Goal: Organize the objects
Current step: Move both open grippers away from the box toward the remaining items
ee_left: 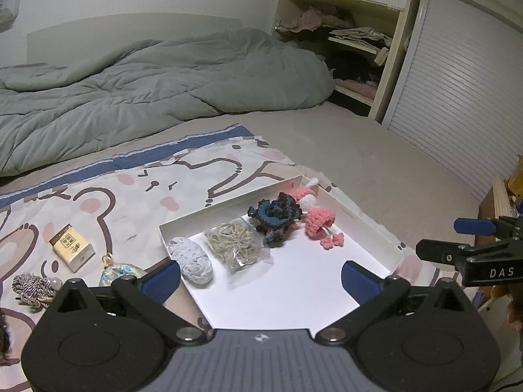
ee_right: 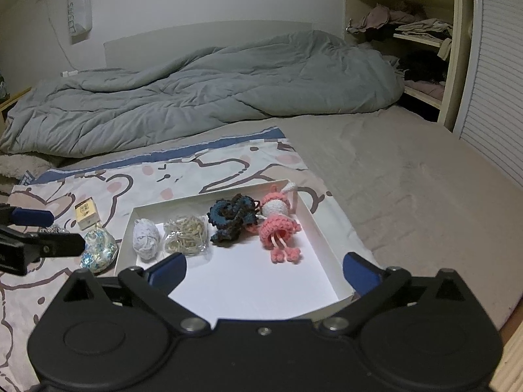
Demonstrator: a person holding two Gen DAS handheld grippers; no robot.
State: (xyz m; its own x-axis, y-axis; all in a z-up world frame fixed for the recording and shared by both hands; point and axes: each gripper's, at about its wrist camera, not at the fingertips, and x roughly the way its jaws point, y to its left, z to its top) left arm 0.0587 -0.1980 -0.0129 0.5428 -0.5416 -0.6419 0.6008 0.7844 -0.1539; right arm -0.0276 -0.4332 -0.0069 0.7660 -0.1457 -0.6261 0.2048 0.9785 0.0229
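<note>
While both claws (ee_left: 260, 276) gape empty, white tray (ee_left: 359, 225) holds four items; three lie outside

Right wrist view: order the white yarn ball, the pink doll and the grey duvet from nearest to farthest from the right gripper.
1. White yarn ball, in the tray's left end, just beyond the left finger.
2. Pink doll, toward the tray's far right.
3. Grey duvet, heaped across the bed's far side.
</note>
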